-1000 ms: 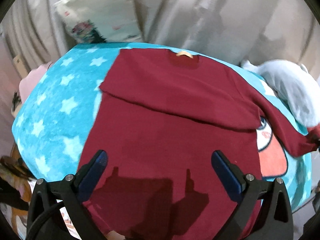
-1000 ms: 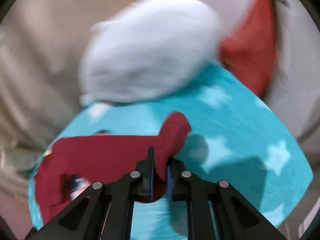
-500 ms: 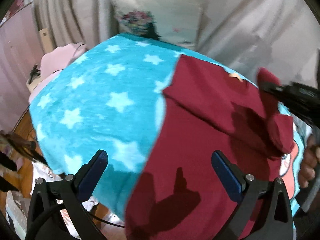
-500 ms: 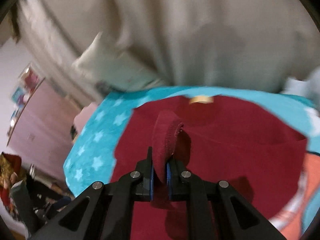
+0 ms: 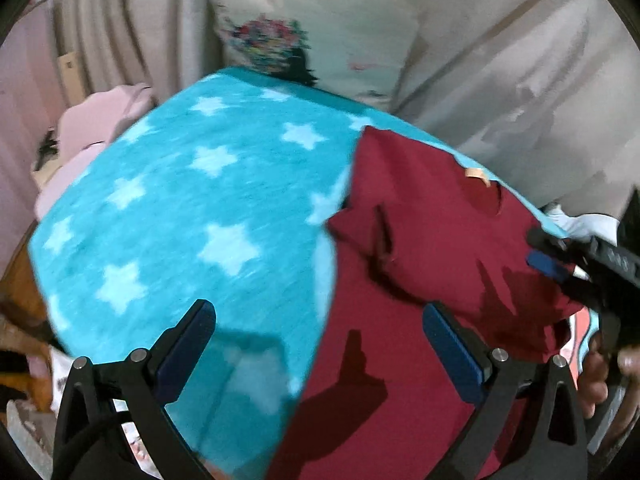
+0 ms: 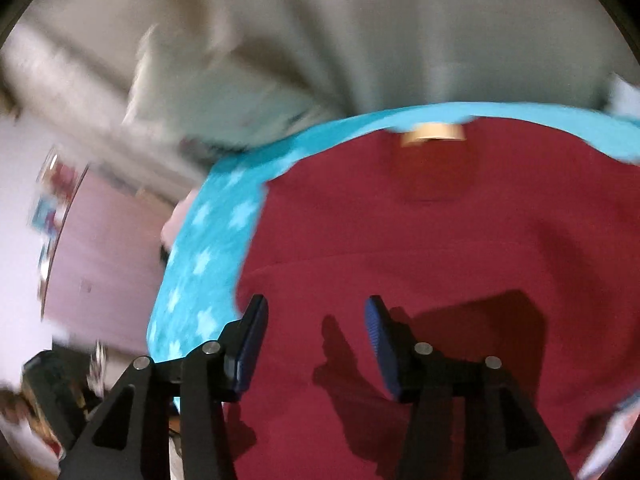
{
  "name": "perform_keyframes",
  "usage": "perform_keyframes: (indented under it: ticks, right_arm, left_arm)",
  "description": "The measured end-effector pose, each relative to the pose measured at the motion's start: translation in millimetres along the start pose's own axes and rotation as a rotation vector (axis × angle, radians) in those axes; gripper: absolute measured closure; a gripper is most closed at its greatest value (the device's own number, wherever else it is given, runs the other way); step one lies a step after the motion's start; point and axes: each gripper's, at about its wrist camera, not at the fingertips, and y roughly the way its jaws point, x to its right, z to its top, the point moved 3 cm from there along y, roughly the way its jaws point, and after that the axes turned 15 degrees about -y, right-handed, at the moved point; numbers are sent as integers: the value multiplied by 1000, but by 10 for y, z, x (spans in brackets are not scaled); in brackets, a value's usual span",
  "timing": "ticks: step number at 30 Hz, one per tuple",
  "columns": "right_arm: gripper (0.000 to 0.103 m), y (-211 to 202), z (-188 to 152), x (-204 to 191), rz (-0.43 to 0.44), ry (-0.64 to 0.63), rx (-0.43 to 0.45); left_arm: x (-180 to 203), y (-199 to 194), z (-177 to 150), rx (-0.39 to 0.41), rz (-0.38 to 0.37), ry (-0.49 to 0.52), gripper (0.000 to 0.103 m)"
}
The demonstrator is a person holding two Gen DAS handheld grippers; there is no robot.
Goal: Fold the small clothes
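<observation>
A dark red long-sleeved shirt lies flat on a turquoise star blanket, neck label at the far end, both sleeves folded across its body. My left gripper is open and empty, hovering over the shirt's left edge near the hem. My right gripper is open and empty above the middle of the shirt; it also shows at the right edge of the left wrist view.
A white printed pillow leans on beige curtains behind the blanket. Pink cloth lies at the far left. A pale blue garment sits at the blanket's far right. The blanket's near edge drops off below my left gripper.
My right gripper carried the right sleeve leftward over the shirt and opened, letting it go. My left gripper swung left, still open.
</observation>
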Motion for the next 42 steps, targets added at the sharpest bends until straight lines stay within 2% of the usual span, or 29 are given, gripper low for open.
perform_keyframes:
  ticks: [3,9,10,11,12,13,14,16,19,21,23,25,27,29,30,32,34,39,40,41,42]
  right_arm:
    - [48,-287,-112,354,-58,95,33]
    - [48,-640,-382,682,-170,135,63]
    - [48,-703,-415,711,-181,142,63]
    - [48,-745,-452,757,-190,151,67]
    - [48,-801,-473,786,-195,155,70]
    - [48,-832,-487,814,-206,159,73]
    - [48,-860,-489,832,-218,160,77]
    - [48,-924,-478,849,-236,158,86]
    - [48,-1002,-396,858,-272,143,112]
    - [48,-1045,-327,857,-284,133,130]
    - [48,-1039,-283,856,-289,130,138]
    - [48,-1012,-223,877,-305,131,143]
    - [48,-952,-181,902,-318,135,134]
    - [48,-858,-135,825,-299,125,129]
    - [48,-858,-135,825,-299,125,129]
    - [48,-791,-118,722,-301,93,121]
    - [48,-728,-125,666,-294,83,112]
    - [48,-579,-169,626,-278,92,86]
    - [48,-558,-181,624,-279,93,80]
    - [48,-548,-188,620,-281,92,78]
    - [48,-544,-196,614,-285,89,75]
  left_arm:
    - [186,206,121,0,-17,42,0]
    - [526,669,355,28,17,187,0]
    - [582,756,364,12,15,209,8]
    - [650,862,353,-28,6,234,32]
    - [692,954,335,-71,6,256,50]
    - [717,1031,316,-91,39,275,77]
    - [723,1059,326,-76,65,289,82]
    - [718,1048,398,-60,56,287,86]
    - [651,1042,590,-56,38,231,87]
    - [638,1068,668,-38,67,230,94]
    - [616,1122,710,-7,115,258,94]
    - [570,1205,708,-31,126,259,94]
    - [533,1202,700,-38,121,258,94]
    - [505,1101,731,-33,84,236,92]
    - [494,1040,749,-27,58,223,88]
    - [485,946,775,-21,3,194,59]
    - [500,901,779,-21,-44,184,46]
    - [700,1059,609,-80,-77,266,44]
    - [762,1115,536,-88,-60,313,63]
    - [787,1142,494,-89,-40,335,99]
    - [810,1181,466,-88,-8,360,98]
